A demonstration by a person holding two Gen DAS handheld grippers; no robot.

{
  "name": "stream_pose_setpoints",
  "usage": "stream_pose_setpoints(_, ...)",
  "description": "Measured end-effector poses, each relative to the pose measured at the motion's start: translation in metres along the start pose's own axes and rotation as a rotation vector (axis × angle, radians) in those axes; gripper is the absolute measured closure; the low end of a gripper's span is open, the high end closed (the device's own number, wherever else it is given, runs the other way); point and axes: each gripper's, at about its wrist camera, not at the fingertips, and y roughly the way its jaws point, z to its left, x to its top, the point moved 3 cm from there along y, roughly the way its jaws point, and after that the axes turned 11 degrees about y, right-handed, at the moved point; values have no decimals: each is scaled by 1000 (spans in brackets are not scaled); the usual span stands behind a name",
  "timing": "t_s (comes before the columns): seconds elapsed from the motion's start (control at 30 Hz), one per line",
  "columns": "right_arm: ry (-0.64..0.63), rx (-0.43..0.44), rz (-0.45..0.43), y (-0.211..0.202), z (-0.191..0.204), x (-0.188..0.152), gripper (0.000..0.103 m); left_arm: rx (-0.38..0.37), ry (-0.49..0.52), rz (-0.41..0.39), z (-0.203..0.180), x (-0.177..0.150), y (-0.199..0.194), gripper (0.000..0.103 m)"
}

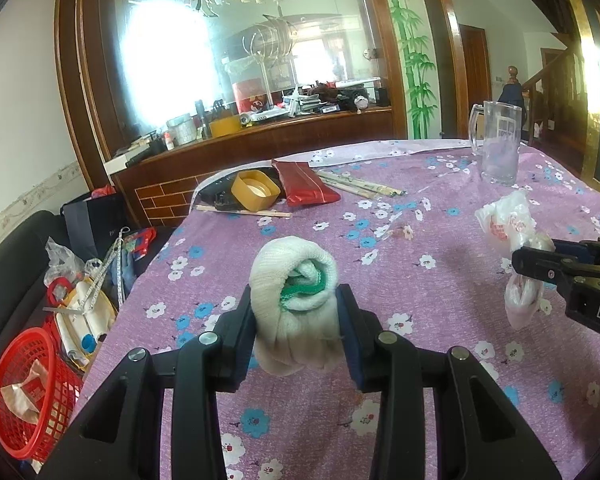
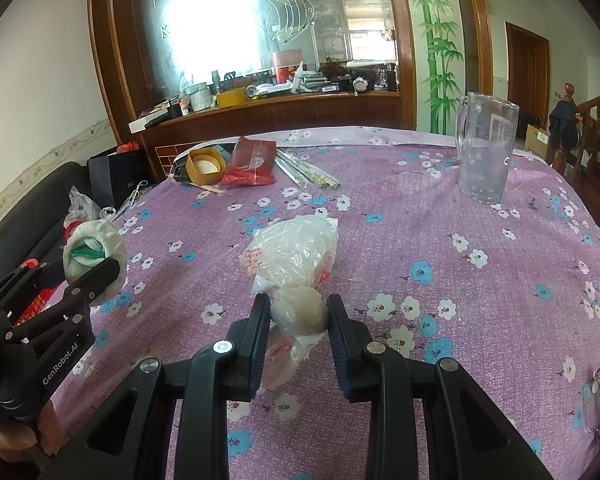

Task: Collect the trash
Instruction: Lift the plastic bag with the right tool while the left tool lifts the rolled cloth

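My left gripper (image 1: 298, 300) is shut on a rolled white knit glove with a green cuff (image 1: 296, 280), held above the purple flowered tablecloth (image 1: 420, 360). It also shows at the left of the right wrist view (image 2: 94, 256). My right gripper (image 2: 298, 312) is shut on a crumpled clear plastic bag (image 2: 296, 256) with a pale round lump inside, lifted over the table. In the left wrist view the bag (image 1: 508, 224) hangs from the right gripper (image 1: 528, 264) at the right edge.
A clear glass mug (image 2: 484, 148) stands at the far right. A yellow tub (image 2: 206, 166), a red packet (image 2: 248, 162) and wrapped chopsticks (image 2: 308, 174) lie at the far edge. A red basket (image 1: 28, 392) holding paper sits low, left of the table, among bags.
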Motion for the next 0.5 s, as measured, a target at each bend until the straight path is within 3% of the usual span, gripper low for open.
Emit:
stream_pose_setpoints(0.3,37,8,9,-19,19,8,72,-55,-43,12,22,4,-31,66)
stream_pose_setpoints(0.5,36,103,55,-35,67,0,71,-50,-123,13,83,-19,-74,66)
